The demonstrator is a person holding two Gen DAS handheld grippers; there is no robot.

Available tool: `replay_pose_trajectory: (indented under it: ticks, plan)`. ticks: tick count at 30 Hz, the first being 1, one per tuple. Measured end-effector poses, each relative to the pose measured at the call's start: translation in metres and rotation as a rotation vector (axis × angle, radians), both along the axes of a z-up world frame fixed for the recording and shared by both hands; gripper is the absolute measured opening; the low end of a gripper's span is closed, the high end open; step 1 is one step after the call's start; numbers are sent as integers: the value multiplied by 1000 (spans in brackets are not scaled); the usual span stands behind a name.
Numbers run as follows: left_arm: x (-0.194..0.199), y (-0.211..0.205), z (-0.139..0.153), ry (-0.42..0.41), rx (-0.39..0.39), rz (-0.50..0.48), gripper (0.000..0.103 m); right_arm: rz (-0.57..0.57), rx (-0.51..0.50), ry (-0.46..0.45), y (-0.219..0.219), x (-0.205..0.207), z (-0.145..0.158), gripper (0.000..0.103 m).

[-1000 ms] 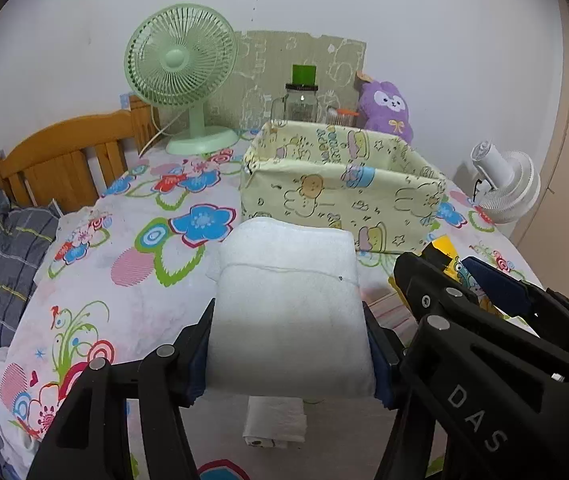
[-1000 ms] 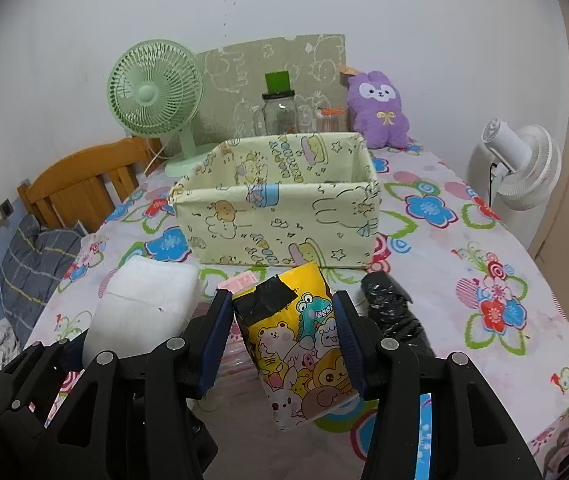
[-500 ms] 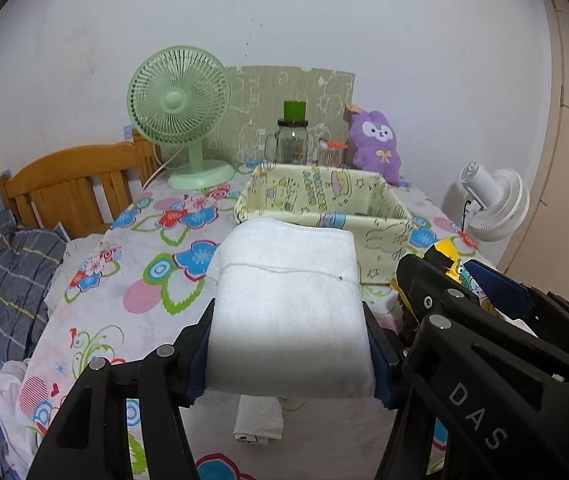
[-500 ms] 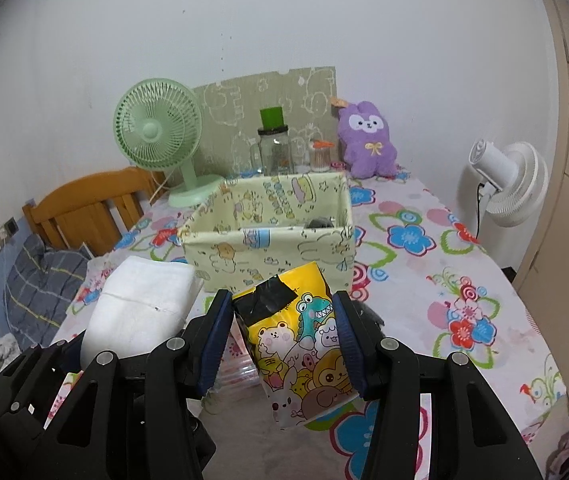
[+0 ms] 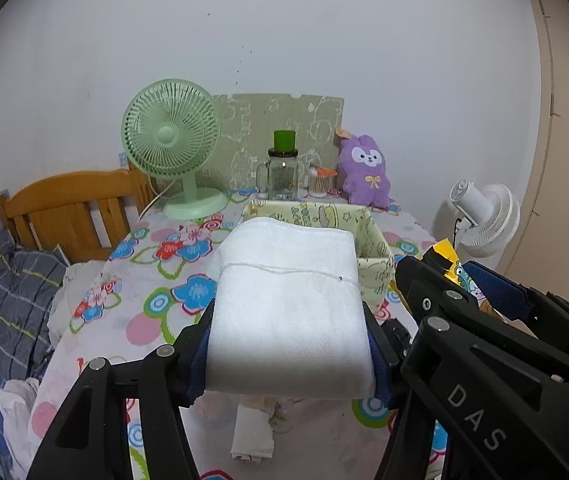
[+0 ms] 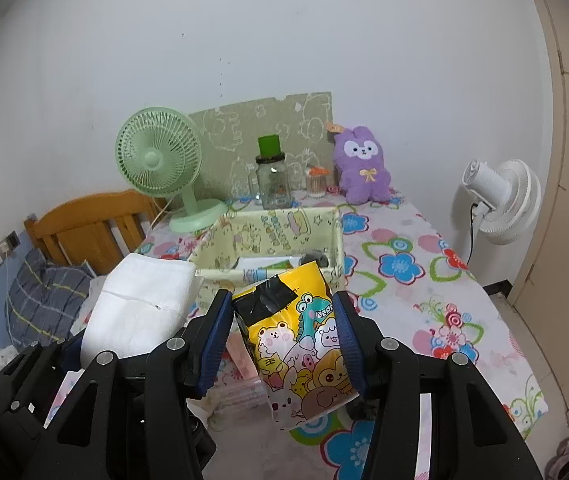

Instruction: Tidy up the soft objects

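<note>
While L gripper (image 5: 288,344) clamps towel (image 5: 284,304), R gripper (image 6: 284,336) clamps pouch (image 6: 300,340).

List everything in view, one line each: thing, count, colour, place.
folded towel: 1, white, held in left tongs
cartoon pouch: 1, yellow, held in right tongs
fabric bin: 1, pale yellow print, mid-table
desk fan: 1, green, back left
standing fan: 1, white, right of table
plush toy: 1, purple, by wall
glass jar: 1, clear, green lid, behind bin
tablecloth: 1, floral
chair: 1, wooden, left
left tongs: 1, black
right tongs: 1, black
</note>
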State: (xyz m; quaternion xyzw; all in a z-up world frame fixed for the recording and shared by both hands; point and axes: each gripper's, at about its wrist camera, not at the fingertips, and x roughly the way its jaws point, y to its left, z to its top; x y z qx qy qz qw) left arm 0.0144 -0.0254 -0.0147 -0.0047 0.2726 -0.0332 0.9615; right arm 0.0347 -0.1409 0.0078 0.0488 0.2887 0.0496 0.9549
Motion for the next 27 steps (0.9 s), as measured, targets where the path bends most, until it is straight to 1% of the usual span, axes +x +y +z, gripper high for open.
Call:
replay_pose_trajectory:
  ticks: [11, 19, 27]
  plan:
    - [16, -4, 16, -28, -5, -6, 65, -7, -3, -30, -4, 15, 15, 54]
    - [38, -7, 21, -36, -5, -5, 65, -9, 5, -40, -9, 39, 17, 54]
    - [66, -10, 20, -28, -13, -2, 65, -6, 6, -39, -12, 68, 15, 54]
